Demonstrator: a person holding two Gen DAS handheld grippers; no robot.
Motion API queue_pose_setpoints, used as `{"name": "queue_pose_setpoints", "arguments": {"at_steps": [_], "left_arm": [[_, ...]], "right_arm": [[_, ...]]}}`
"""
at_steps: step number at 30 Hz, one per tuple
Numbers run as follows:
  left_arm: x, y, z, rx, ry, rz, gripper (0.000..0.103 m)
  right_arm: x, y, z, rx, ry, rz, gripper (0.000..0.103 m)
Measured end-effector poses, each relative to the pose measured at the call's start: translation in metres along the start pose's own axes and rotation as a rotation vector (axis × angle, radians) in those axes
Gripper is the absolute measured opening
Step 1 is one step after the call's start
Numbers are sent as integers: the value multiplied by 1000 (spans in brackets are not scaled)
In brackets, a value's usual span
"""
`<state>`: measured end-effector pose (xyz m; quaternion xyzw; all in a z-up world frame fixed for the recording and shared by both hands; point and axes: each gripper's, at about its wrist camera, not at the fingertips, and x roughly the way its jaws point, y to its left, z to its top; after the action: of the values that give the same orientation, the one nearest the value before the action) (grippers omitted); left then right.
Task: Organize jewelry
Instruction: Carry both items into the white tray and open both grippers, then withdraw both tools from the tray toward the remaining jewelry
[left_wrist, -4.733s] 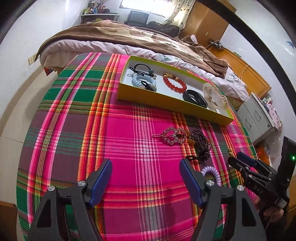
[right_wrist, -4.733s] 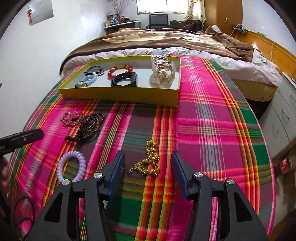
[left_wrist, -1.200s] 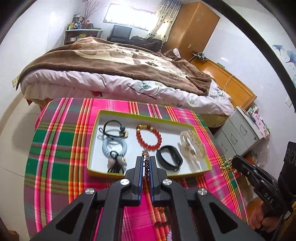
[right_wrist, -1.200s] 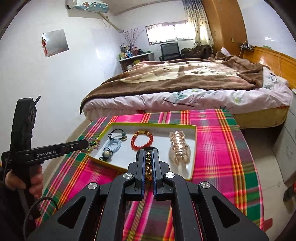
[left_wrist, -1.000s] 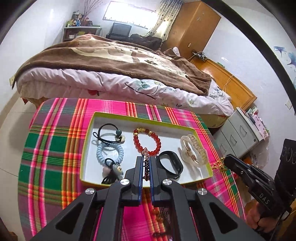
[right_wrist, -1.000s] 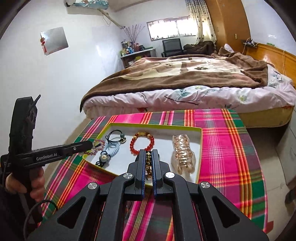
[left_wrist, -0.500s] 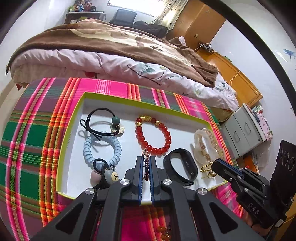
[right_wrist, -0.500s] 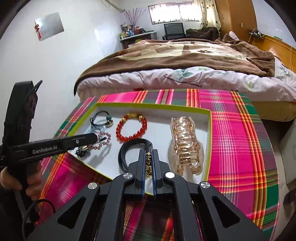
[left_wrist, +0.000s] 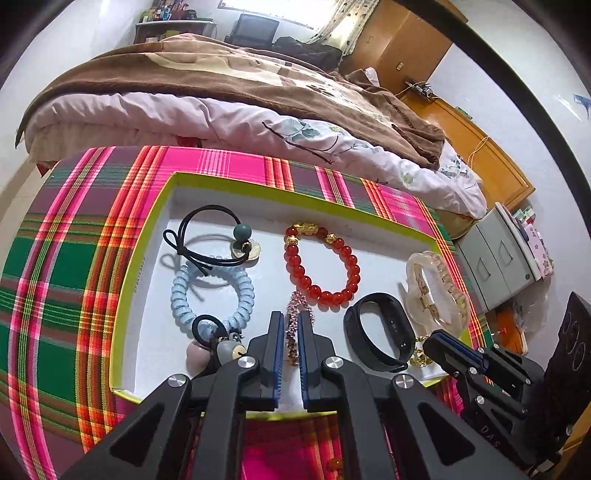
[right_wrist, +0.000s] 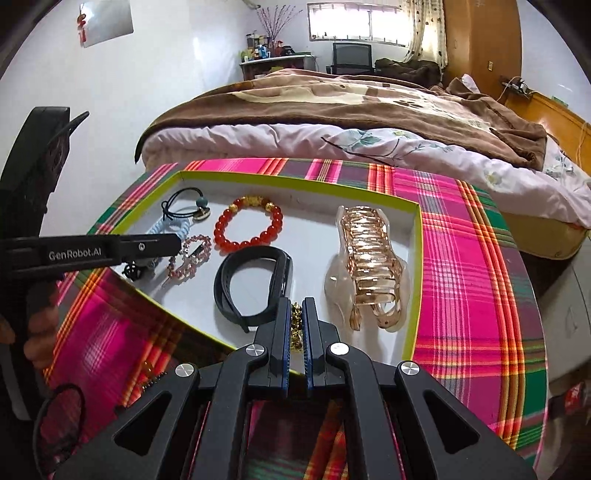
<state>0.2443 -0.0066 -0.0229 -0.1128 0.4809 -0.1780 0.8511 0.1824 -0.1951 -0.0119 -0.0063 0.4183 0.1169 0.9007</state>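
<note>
A white tray (left_wrist: 376, 247) with a yellow-green rim lies on the plaid tablecloth (left_wrist: 74, 258). It holds a black hair tie (left_wrist: 207, 236), a blue spiral tie (left_wrist: 212, 291), a red bead bracelet (left_wrist: 321, 266), a black band (left_wrist: 380, 339) and a clear hair claw (left_wrist: 436, 291). My left gripper (left_wrist: 291, 317) is shut on a pink rhinestone clip (left_wrist: 297, 302), low over the tray's front middle. My right gripper (right_wrist: 296, 302) is shut on a gold chain (right_wrist: 295, 328) just over the tray (right_wrist: 314, 229), between the black band (right_wrist: 255, 288) and the claw (right_wrist: 365, 266).
A bed with a brown blanket (left_wrist: 221, 85) stands right behind the table. Grey drawers (left_wrist: 498, 258) stand off the table's right side. Dark and amber beads (right_wrist: 147, 373) lie on the cloth in front of the tray. A person's hand (right_wrist: 33, 332) grips the left tool.
Both grippers have sunk toward the tray with their pieces, so the tray fills more of each view. Both stay shut. In the last half second they hardly moved.
</note>
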Motion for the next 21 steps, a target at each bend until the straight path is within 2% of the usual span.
{"name": "queue_pose_setpoints", "arguments": {"at_steps": [6, 8, 10, 17, 21], "left_arm": [[1, 2, -1, -10, 6, 8, 10], [1, 2, -2, -11, 7, 2, 18], [-1, 2, -2, -10, 2, -4, 33], [-6, -1, -2, -5, -3, -2, 40], [-16, -5, -6, 8, -14, 11, 53]], "right_arm": [[1, -2, -2, 2, 8, -29, 6], [0, -3, -2, 7, 6, -28, 6], [-1, -2, -2, 8, 5, -29, 6], [-9, 1, -3, 9, -10, -33, 12], [-15, 2, -3, 12, -23, -39, 14]]}}
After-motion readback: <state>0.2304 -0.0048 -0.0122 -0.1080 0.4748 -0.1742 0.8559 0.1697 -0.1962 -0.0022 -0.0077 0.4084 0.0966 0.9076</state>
